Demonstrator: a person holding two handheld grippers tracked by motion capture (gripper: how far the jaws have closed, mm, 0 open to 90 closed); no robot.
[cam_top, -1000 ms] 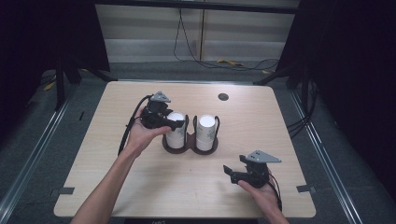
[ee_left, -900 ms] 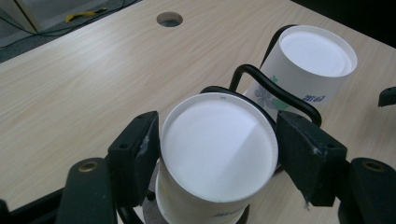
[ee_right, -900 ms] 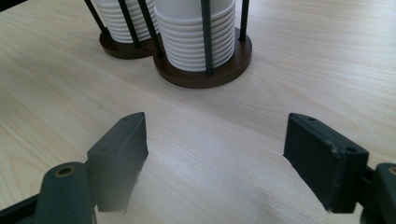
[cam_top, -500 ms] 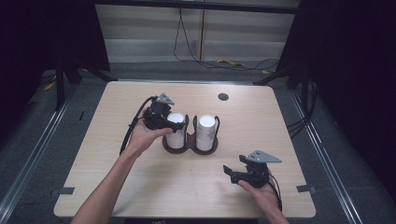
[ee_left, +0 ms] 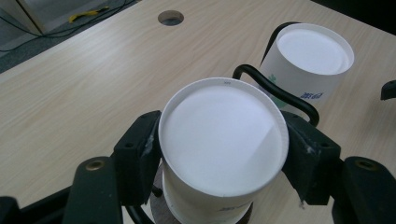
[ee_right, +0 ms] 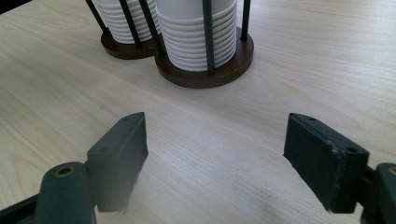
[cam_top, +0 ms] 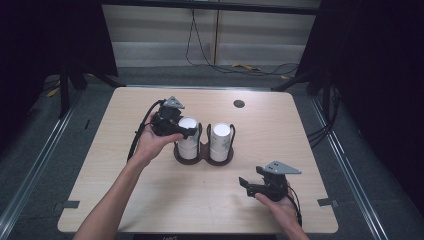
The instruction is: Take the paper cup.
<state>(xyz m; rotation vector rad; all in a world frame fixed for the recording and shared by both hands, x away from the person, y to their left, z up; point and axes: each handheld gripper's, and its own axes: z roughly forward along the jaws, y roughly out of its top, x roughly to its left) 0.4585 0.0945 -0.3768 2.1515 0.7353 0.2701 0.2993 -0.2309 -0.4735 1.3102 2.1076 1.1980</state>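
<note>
While two-slot cup holder [cam_top: 202,156] sits mid-table [cam_top: 125,200], each slot holds stack of inverted white paper cups. Left stack [ee_left: 223,154]: white flat base up, ribbed rims stacked below; right stack [ee_left: 309,63] carries blue-green print, illegible. Black wire posts on brown round bases. Left gripper [cam_top: 176,127] clamped on top cup of left stack, pads seemingly touching both sides. Right gripper [cam_top: 249,184] jaws wide apart, nothing between, near front right edge. Bare wood all around holder; cable hole [cam_top: 239,104] toward far edge.

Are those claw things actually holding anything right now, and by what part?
The left gripper clasps the top paper cup of the left stack by its sides, just under the upturned base. The right gripper holds nothing, jaws apart above the table.
</note>
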